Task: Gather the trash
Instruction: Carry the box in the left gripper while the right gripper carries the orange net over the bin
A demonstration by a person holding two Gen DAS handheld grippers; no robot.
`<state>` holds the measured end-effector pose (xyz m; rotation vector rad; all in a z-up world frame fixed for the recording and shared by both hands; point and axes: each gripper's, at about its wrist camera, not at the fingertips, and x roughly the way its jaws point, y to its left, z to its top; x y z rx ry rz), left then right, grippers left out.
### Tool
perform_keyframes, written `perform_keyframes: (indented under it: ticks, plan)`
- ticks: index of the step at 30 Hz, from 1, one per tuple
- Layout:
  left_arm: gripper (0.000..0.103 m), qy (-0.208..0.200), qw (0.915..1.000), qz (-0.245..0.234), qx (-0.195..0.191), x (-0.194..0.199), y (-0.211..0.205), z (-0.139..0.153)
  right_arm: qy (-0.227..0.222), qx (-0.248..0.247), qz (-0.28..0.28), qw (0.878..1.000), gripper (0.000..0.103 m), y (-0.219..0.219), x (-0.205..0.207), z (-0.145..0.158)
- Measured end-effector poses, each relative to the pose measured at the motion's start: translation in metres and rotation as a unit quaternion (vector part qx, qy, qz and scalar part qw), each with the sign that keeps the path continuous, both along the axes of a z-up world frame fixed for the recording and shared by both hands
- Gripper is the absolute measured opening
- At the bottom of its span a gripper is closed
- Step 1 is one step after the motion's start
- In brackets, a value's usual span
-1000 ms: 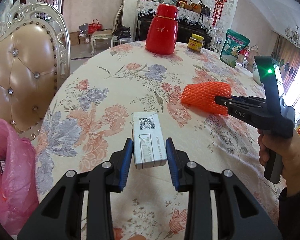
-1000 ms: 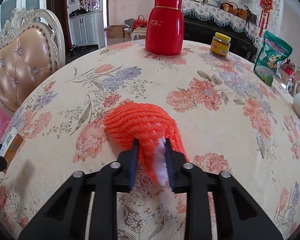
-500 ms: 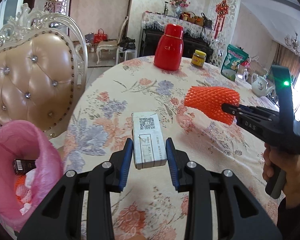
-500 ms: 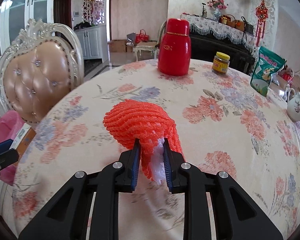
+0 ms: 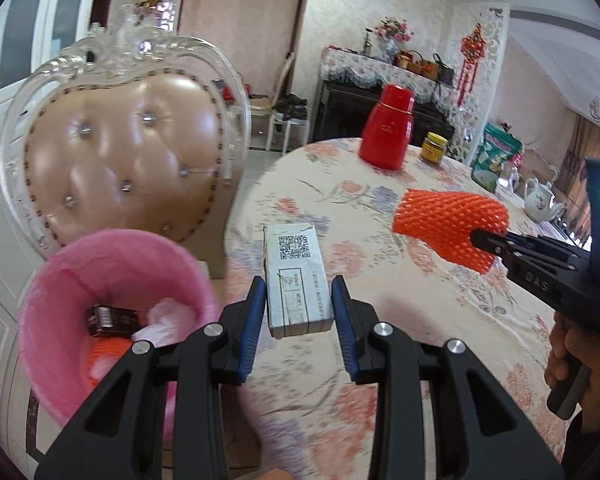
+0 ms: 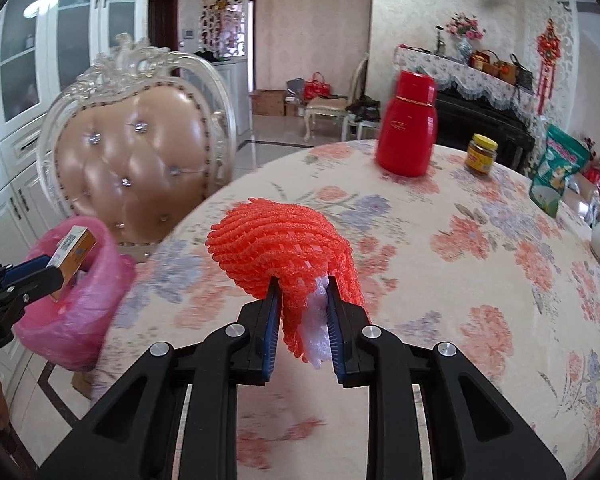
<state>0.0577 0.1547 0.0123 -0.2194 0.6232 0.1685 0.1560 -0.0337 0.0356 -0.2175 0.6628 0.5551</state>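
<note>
My left gripper (image 5: 299, 306) clamps white cardboard box (image 5: 298, 280) | pink-lined bin (image 5: 112, 264) lies lower-left, nearer it | right gripper (image 6: 302, 322) pinches orange foam net (image 6: 280, 240).

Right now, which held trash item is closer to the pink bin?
The small box in the left gripper, right by the pink-lined bin. The orange foam net in the right gripper is over the table.

Left gripper (image 5: 299, 308) clamping small white box (image 5: 298, 276), pink-lined bin (image 5: 112, 280) beside table (image 5: 440, 340), right gripper (image 5: 484, 240) pinching orange foam net (image 5: 448, 224)
</note>
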Motion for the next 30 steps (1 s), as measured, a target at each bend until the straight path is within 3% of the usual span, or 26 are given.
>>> perform_keyframes:
  ticks: [13, 30]
  plan:
    - [0.033, -0.01, 0.9978, 0.066, 0.005, -0.062, 0.072, 0.009, 0.0, 0.008, 0.072, 0.997, 0.022, 0.077, -0.048, 0.012]
    - [0.033, -0.012, 0.9938, 0.111, -0.007, -0.097, 0.135, 0.008, 0.031, 0.011, 0.151, 0.988, 0.022, 0.174, -0.082, 0.006]
